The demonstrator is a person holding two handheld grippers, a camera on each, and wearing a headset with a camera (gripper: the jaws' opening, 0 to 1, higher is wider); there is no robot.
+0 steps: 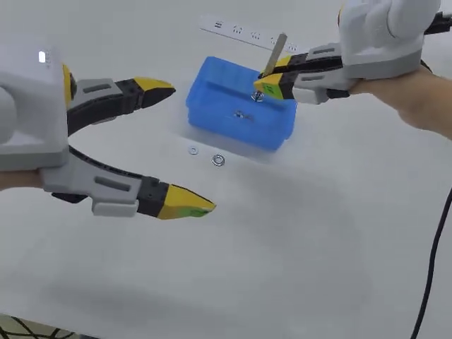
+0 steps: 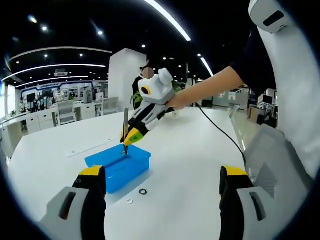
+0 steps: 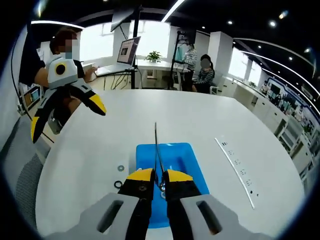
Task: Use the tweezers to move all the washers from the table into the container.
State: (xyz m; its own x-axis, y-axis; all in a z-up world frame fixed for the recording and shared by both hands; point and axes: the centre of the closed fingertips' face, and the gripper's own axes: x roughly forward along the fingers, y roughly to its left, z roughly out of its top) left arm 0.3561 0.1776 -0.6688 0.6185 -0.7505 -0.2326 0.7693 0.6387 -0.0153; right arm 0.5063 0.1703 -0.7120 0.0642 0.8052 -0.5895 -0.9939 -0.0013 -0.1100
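Left gripper [image 1: 180, 147] sits low at left, level, jaws spread wide, tips pointing right. Right gripper [image 1: 267, 86] reaches in from upper right, jaws pinched tight on upright tweezers [image 1: 276, 51]. A white-gloved hand [image 1: 385, 32] holds it, bare forearm [image 1: 418, 102] behind.

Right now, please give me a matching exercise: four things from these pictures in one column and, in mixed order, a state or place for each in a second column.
Column one
1. left gripper
2. right gripper
3. container
4. two washers

Column two
A. shut on the tweezers
B. lying on the table, in front of the container
C. open, holding nothing
D. blue, below the right gripper's tips

Pairs: 1-C, 2-A, 3-D, 4-B.
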